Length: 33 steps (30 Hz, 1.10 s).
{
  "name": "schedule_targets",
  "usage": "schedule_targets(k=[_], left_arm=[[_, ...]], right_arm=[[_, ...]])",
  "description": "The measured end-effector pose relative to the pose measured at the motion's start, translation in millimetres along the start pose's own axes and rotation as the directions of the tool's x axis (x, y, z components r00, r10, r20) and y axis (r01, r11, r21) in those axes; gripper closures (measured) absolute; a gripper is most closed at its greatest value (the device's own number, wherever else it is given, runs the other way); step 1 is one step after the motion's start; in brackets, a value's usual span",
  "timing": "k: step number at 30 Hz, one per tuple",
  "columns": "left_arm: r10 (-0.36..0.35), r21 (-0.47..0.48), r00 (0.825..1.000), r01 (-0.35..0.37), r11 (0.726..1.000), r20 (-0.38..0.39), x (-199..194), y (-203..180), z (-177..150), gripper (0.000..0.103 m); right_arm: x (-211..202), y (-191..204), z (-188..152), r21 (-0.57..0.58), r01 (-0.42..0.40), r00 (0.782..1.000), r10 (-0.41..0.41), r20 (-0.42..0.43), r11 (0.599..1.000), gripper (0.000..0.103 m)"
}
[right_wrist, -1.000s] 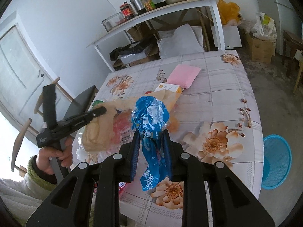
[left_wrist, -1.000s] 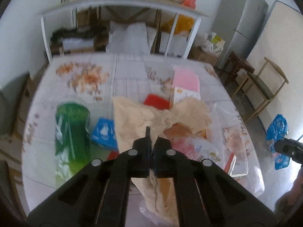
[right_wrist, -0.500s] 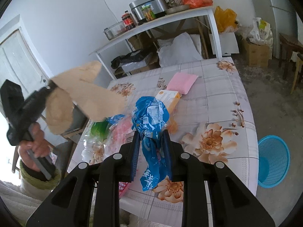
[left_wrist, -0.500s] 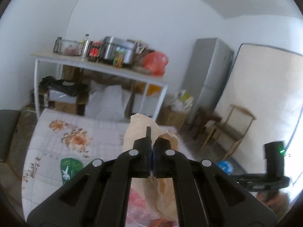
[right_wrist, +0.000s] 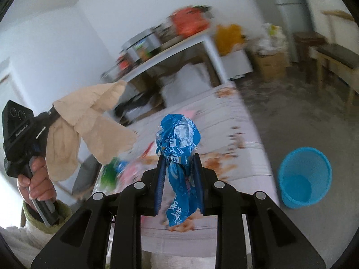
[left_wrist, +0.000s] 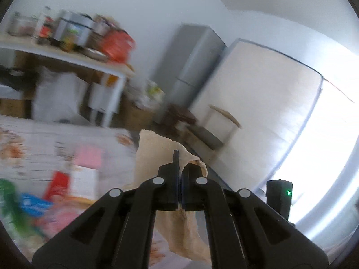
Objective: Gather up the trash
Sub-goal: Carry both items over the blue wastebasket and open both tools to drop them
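Open floor [right_wrist: 291, 116] around blue basket [right_wrist: 305, 177]

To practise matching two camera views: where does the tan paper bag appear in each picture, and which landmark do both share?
Left wrist view: the tan paper bag sits at centre, pinched in the left gripper.
Right wrist view: the bag hangs at left, above the table.
Shared landmark: the orange-red bag on the white shelf.

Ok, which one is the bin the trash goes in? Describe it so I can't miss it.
Find the table with the flowered cloth in the right wrist view. On the bare floor off its right side stands a round bright blue plastic basket, open at the top. It stands alone there, and it is a container, unlike the crumpled blue wrapper held in the right gripper's jaws.
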<state>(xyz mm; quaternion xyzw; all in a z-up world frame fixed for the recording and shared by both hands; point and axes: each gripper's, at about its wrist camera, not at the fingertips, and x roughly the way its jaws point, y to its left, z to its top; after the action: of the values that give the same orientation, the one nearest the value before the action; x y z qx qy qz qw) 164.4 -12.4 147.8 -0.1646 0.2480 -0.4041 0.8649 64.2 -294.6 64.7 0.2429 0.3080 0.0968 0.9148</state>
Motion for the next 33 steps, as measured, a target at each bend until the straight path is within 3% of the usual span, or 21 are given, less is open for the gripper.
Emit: schedule_targets(k=[2,5,10,13,17,19,23,30,33], left_arm=[[-0.069,-0.011,0.995,0.068,0.998,-0.074,39,-17,5,0.103],[-0.116,0.004,0.981,0.118,0.993,-0.154,93,-42,7,0.103],[-0.189,-0.047,0.926,0.183,0.982,-0.327,200,-77,-13,0.103],[-0.184,-0.054,0.889,0.178,0.983,-0.419,260,-94,-33,0.103],[-0.124,0.006,0.854,0.148,0.989,-0.504,323,-108,-69,0.103],[-0.093,0.01,0.825,0.119,0.993,-0.558,358,-109,-91,0.103],[-0.001,0.052,0.782,0.043,0.998,-0.624,411,-96,-122,0.103],[0.124,0.127,0.729,-0.051,0.991,-0.673,482,-69,-148,0.103],[0.144,0.13,0.716,-0.075,0.989,-0.683,505,-60,-160,0.086]], right_arm=[[-15,-24,0,0.07,0.044,0.998,-0.047,0.035,0.997,0.079],[-34,-66,-4,0.195,0.106,0.99,-0.122,0.07,0.975,0.079],[-49,-139,-18,0.385,0.192,0.969,-0.236,0.071,0.903,0.079],[-49,-174,-24,0.461,0.222,0.958,-0.28,0.062,0.86,0.079],[-33,-214,-30,0.529,0.232,0.955,-0.294,0.034,0.816,0.079],[-21,-238,-32,0.561,0.236,0.956,-0.293,0.012,0.793,0.079],[7,-283,-27,0.598,0.252,0.956,-0.29,-0.033,0.761,0.079],[74,-349,-31,0.651,0.269,0.962,-0.232,-0.144,0.71,0.078],[100,-372,-31,0.66,0.278,0.961,-0.21,-0.182,0.698,0.077]])
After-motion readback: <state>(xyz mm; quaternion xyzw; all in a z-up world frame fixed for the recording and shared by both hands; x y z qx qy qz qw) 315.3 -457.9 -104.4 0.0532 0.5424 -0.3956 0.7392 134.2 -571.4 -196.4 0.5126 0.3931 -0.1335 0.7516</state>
